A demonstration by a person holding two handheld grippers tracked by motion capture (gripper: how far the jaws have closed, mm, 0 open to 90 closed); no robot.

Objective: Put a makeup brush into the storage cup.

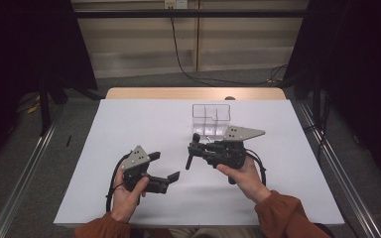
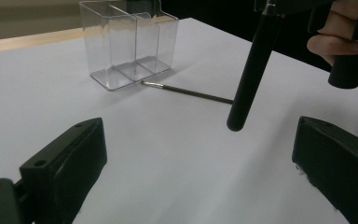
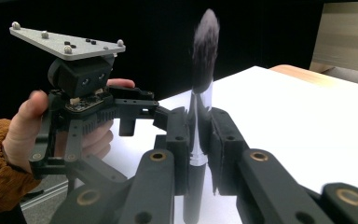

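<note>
Right tongs [image 3: 199,140] clamped on brush [image 3: 204,56]; left tongs [image 2: 200,158] agape, empty.

White table [image 1: 129,129], clear organizer [image 1: 211,119], thin brush [image 2: 186,92]

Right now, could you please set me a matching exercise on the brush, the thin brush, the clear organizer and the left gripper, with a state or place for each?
Things:
1. big makeup brush
2. thin brush
3. clear organizer
4. left gripper

States:
A. jaws open, nothing between them
B. lying flat on the table beside the organizer
C. clamped in the right gripper
D. standing empty on the table

Pairs: 1-C, 2-B, 3-D, 4-A
</note>
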